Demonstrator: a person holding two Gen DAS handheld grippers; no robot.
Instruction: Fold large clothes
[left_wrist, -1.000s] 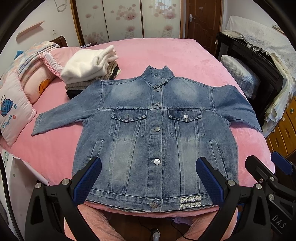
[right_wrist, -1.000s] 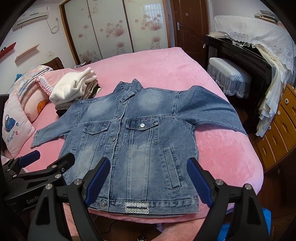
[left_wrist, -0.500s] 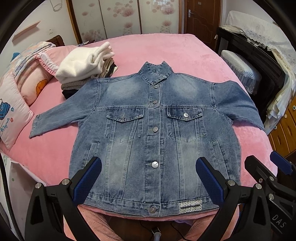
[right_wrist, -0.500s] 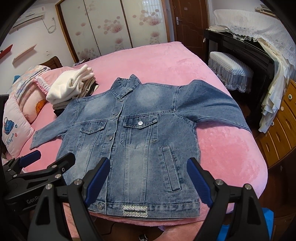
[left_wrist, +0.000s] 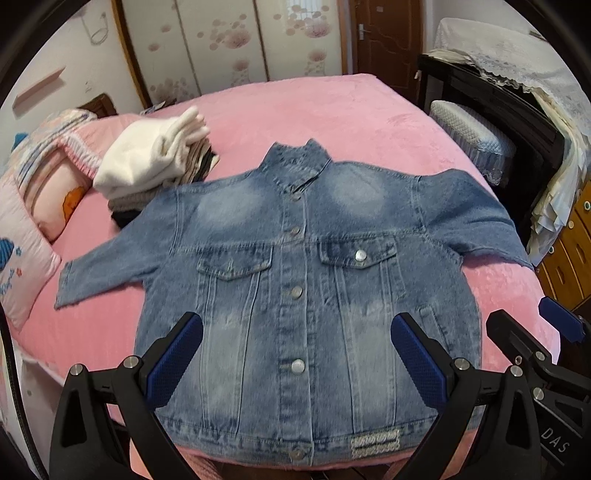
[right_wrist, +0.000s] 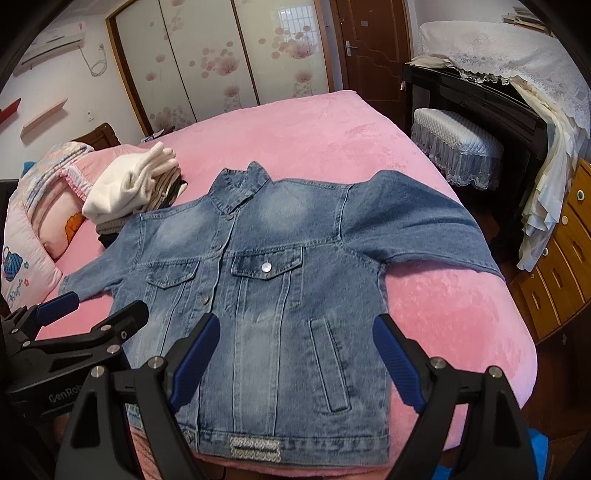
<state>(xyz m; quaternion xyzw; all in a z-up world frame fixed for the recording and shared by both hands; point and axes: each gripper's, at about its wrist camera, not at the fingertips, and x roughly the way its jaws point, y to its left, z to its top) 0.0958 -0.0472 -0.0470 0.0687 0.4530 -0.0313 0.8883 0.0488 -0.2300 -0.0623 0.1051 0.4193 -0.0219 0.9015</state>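
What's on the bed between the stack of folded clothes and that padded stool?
The denim jacket's collar and shoulders, then bare pink bedspread, lie between the folded stack and the stool; the right wrist view shows it.

The left gripper (left_wrist: 295, 363) is built from matte black plastic arms, and its two fingers are faced with dark blue ribbed pads (left_wrist: 173, 363). Round silver screws (left_wrist: 130, 361) are set at the joints. The right gripper (right_wrist: 293, 360) is made alike, with blue pads (right_wrist: 397, 363) and silver screws (right_wrist: 436, 362). White lettering is printed on each body: "DAS" in the left wrist view, "GenRob" in the right wrist view.
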